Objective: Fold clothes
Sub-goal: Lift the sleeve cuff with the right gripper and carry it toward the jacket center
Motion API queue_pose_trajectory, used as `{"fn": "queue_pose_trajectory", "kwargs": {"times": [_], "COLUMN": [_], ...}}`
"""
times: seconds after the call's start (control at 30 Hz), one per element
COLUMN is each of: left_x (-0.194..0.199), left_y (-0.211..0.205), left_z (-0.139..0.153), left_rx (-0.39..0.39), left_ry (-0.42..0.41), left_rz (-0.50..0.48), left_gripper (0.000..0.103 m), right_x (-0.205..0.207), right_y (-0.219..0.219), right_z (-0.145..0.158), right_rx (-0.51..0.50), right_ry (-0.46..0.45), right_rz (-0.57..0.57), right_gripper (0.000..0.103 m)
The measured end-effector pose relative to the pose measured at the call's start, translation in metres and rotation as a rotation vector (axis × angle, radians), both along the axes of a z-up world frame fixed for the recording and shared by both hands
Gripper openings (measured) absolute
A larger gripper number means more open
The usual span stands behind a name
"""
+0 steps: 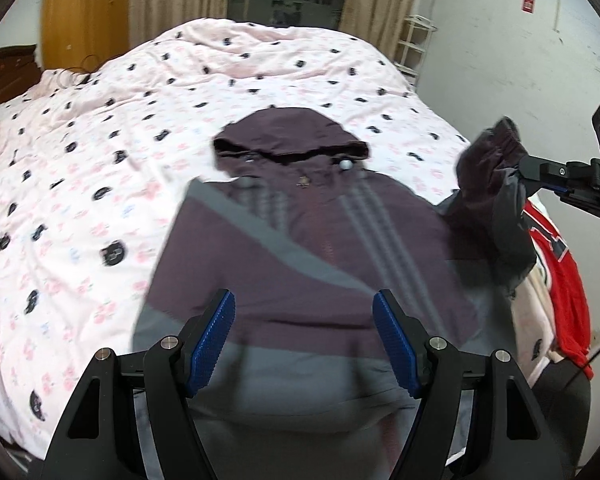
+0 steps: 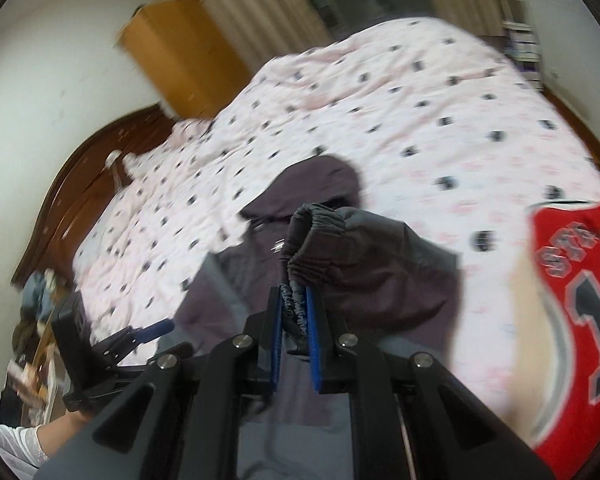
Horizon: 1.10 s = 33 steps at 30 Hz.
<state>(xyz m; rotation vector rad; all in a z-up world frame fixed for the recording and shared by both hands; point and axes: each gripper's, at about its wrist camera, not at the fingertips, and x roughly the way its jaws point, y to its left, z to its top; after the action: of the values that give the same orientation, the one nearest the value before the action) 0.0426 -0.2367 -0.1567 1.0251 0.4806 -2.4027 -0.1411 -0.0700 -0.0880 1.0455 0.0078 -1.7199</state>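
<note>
A purple and grey hooded jacket (image 1: 300, 232) lies flat on the bed, hood (image 2: 320, 184) pointing away from me. My left gripper (image 1: 304, 296) hovers open over its lower grey part, with nothing between the blue pads. My right gripper (image 2: 293, 292) is shut on the elastic cuff (image 2: 296, 308) of the jacket's right sleeve (image 2: 380, 264). The sleeve hangs lifted off the bed and is bunched up. In the left wrist view the right gripper (image 1: 520, 176) comes in from the right edge, carrying the sleeve (image 1: 488, 184) above the jacket's right side.
The bed's pink patterned duvet (image 1: 100, 160) spreads wide to the left and behind the jacket. A red jersey (image 2: 572, 300) lies at the bed's right edge. A wooden headboard (image 2: 72, 200), a wardrobe (image 1: 84, 20) and a white rack (image 1: 414, 44) border the bed.
</note>
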Motion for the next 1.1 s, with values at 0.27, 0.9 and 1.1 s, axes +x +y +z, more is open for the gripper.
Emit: {"fn": "queue_pose_trajectory", "kwargs": {"times": [0.27, 0.9, 1.1], "left_x": [0.032, 0.037, 0.016], "left_y": [-0.028, -0.042, -0.037], "left_z": [-0.006, -0.004, 0.001], "left_rx": [-0.024, 0.041, 0.040], "left_ry": [-0.031, 0.016, 0.023], "left_rz": [0.115, 0.109, 0.079], "left_gripper": [0.067, 0.067, 0.067], "right_x": [0.069, 0.123, 0.057], "right_y": [-0.086, -0.106, -0.060], "right_z": [-0.024, -0.077, -0.042], "right_rx": [0.033, 0.129, 0.028], "right_ry": [-0.032, -0.059, -0.107], "right_rz": [0.226, 0.452, 0.307], "right_gripper": [0.012, 0.047, 0.061]}}
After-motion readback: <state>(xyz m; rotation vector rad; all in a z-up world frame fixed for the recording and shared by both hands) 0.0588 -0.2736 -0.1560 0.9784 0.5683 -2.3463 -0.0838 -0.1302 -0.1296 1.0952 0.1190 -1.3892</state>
